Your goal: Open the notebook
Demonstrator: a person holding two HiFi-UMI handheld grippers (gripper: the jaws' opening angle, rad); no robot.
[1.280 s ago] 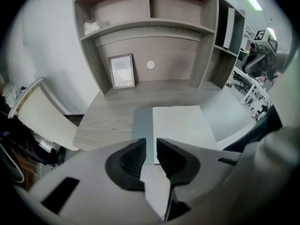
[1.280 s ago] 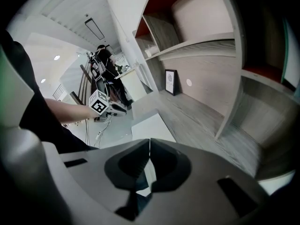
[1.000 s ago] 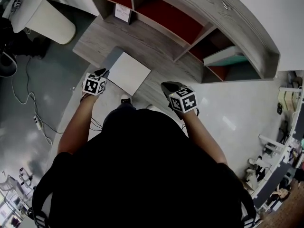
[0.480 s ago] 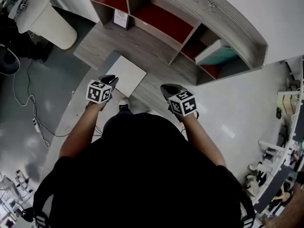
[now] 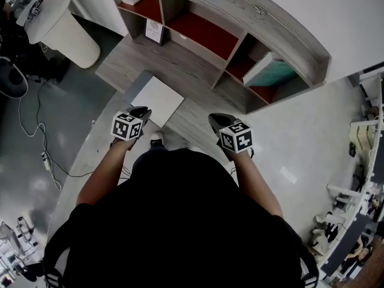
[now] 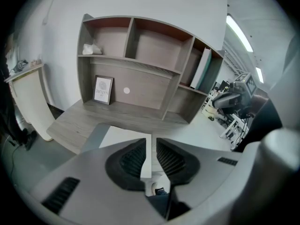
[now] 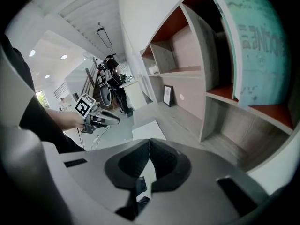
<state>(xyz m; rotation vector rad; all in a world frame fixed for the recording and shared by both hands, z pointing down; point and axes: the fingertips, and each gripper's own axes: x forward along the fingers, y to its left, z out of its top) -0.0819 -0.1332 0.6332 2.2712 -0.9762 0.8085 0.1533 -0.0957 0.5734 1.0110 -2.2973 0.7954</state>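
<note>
Looking down in the head view: closed white notebook [image 5: 157, 101] flat on the grey wood desk [image 5: 186, 62], near the front edge; left gripper [image 5: 142, 110] hangs over the notebook's near edge; right gripper [image 5: 219, 120] is off to the side, clear of it. Left gripper view: jaws a narrow slit apart, nothing between them (notebook shows beyond the tips, not touched). Right gripper view: jaw tips together, empty; notebook lies ahead and slightly left.

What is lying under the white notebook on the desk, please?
A grey mat shows past the left edge of the notebook; whatever else lies beneath is covered.
</note>
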